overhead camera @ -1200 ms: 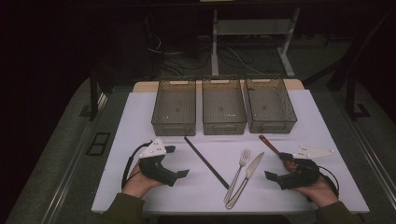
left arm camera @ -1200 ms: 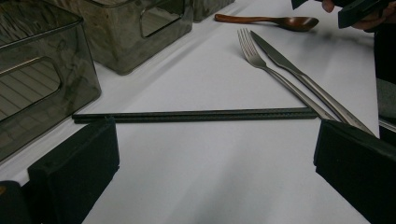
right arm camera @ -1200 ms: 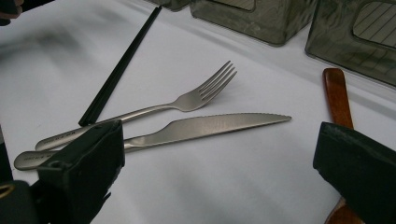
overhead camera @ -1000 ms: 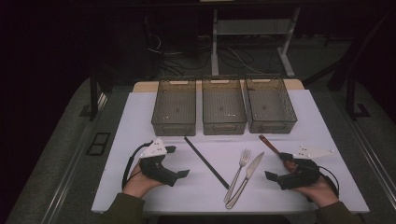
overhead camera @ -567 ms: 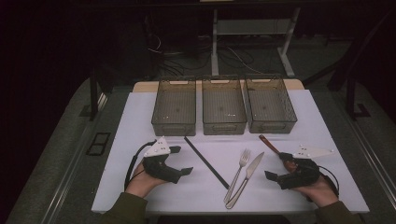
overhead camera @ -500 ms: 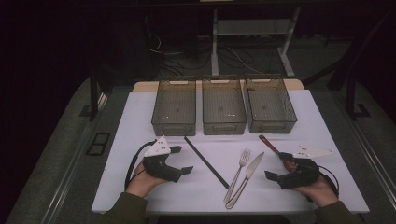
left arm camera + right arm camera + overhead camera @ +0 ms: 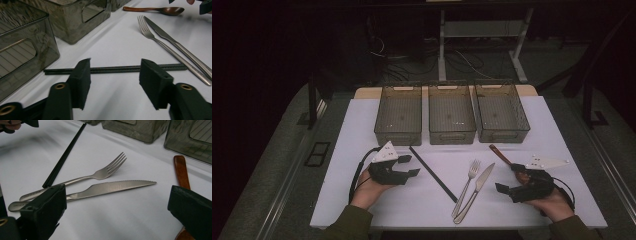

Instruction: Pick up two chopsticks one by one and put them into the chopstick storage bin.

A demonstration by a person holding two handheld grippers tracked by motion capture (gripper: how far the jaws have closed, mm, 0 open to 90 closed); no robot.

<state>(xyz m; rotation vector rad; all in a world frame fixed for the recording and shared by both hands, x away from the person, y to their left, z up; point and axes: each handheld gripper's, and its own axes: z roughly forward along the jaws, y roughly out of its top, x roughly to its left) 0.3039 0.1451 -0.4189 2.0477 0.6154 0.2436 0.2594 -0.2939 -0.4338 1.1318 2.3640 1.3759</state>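
Observation:
A pair of black chopsticks [image 7: 432,172] [image 7: 115,69] lies slantwise on the white mat [image 7: 342,165], with a steel fork [image 7: 467,187] [image 7: 100,173] and knife [image 7: 476,192] [image 7: 112,187] to its right. A wooden spoon [image 7: 502,155] [image 7: 181,170] lies beyond them. My left gripper [image 7: 410,166] [image 7: 116,82] sits just short of the chopsticks. Its jaws have just been closing, half apart with nothing between them. My right gripper [image 7: 508,179] [image 7: 116,212] rests low at the right with jaws wide open. The knife and fork lie just beyond its tips and the spoon handle runs past its right jaw.
Three smoky clear plastic bins stand side by side at the back of the mat: left [image 7: 398,135], middle [image 7: 451,137], right [image 7: 503,136]. The mat's front edge is close behind both hands. Dark floor and a desk frame lie beyond the table.
The left gripper has shifted a little forward and right toward the chopsticks, and its jaws have narrowed. The right gripper and the cutlery have stayed put.

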